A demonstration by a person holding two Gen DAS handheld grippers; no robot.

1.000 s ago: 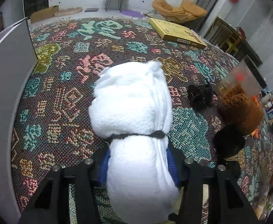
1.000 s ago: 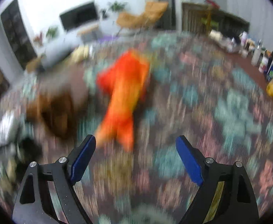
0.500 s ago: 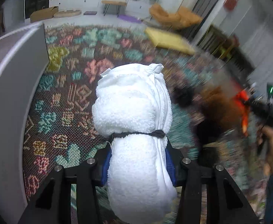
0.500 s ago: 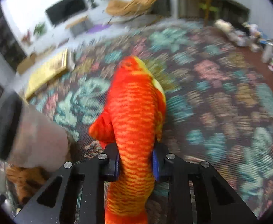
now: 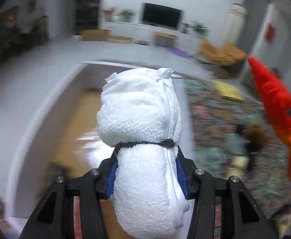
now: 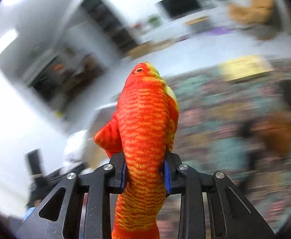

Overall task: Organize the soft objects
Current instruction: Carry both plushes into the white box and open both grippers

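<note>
Patterned carpet streaks past in blur, with a white open box with a tan floor at the left of the left wrist view. Left gripper has its blue pads pressed into a rolled white towel tied with a black band; its jaws are easing apart, the towel between them and jutting forward over the box. Right gripper pinches an orange plush fish at mid-body, jaws likewise easing apart, head pointing away from the camera.
</note>
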